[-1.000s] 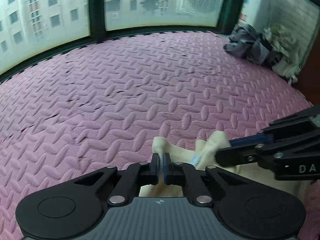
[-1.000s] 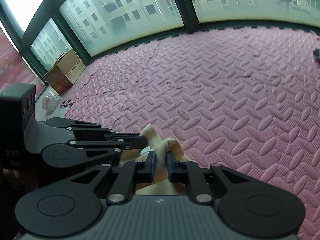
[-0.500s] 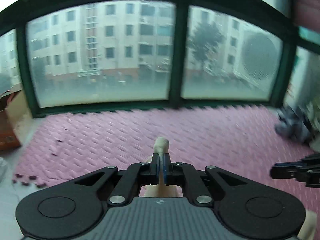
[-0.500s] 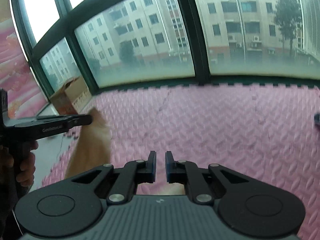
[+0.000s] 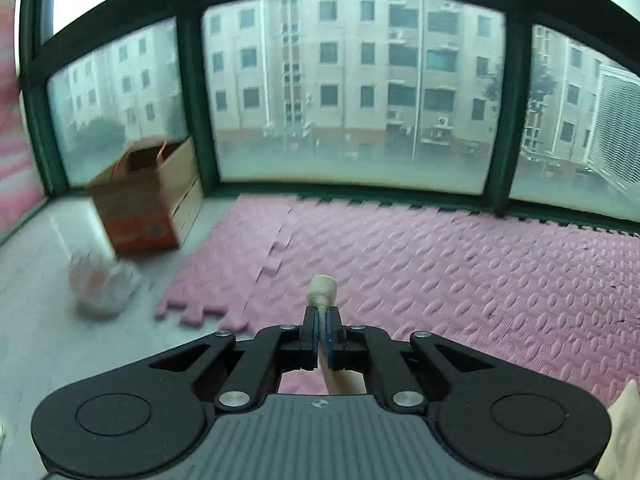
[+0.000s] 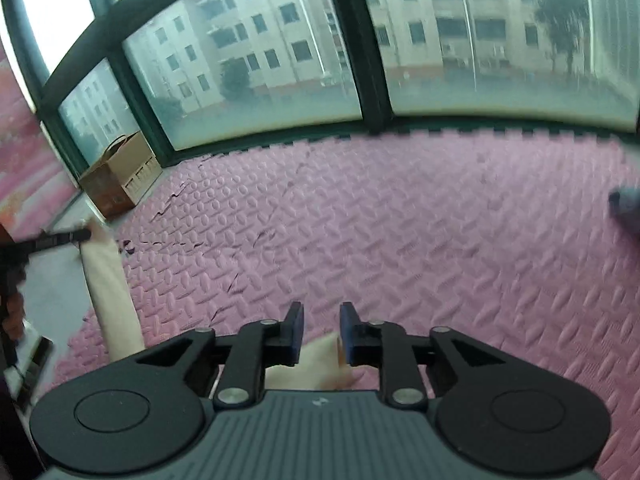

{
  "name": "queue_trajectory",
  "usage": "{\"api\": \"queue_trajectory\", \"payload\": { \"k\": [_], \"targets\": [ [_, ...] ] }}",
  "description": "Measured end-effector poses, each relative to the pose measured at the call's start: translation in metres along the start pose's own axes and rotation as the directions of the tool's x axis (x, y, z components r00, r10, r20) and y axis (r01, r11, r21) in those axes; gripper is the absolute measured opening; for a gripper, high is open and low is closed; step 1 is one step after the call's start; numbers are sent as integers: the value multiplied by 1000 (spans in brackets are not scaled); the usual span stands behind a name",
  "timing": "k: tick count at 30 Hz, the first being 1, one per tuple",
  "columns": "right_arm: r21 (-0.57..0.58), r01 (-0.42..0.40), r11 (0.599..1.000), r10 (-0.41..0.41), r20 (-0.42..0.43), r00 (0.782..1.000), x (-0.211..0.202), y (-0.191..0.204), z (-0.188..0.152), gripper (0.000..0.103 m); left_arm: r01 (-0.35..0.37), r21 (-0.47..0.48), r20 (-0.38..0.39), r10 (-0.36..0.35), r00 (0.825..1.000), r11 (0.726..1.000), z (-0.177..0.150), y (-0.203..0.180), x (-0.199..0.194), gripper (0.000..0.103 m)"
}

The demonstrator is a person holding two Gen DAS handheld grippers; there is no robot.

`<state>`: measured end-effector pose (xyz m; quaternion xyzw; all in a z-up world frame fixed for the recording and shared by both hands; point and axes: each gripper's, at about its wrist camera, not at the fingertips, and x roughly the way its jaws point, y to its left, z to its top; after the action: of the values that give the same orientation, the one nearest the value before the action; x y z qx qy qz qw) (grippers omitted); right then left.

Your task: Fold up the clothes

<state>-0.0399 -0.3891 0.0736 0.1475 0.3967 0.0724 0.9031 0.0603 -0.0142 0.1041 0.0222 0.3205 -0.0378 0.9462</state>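
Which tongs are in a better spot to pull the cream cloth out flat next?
Left, probably. The left tongs are shut on a corner of the cream cloth. The right tongs are opening, with the cloth only below them, not pinched.

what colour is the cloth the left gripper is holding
Cream, a pale off-white cloth. It shows best in the left wrist view, pinched in the left gripper.

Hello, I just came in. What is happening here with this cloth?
A person is folding a cream cloth over a pink mat, with a claw in each hand. The left claw is shut on a bunched bit of the cloth and holds it up. The right claw is opening; the cloth lies below its fingers, and the pads do not press on it. A cardboard box stands by the window.
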Motion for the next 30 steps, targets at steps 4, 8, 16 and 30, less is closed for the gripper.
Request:
{"api": "queue_trajectory", "payload": {
  "k": [4, 8, 16, 30],
  "targets": [
    [59, -26, 998, 30, -67, 997, 22, -4, -7, 38, -26, -25, -18, 26, 1000, 999, -10, 15, -5, 4],
    [32, 21, 999, -18, -101, 995, 46, 3, -13, 30, -38, -54, -16, 37, 999, 998, -11, 24, -11, 4],
    [-100, 38, 994, -41, -25, 999, 56, 42, 7, 4, -84, -98, 12, 86, 996, 992, -11, 48, -21, 4],
    [-253, -83, 964, 122, 141, 982, 56, 129, 79, 14, -250, -188, -107, 234, 966, 950, -38, 110, -22, 4]
  ]
}}
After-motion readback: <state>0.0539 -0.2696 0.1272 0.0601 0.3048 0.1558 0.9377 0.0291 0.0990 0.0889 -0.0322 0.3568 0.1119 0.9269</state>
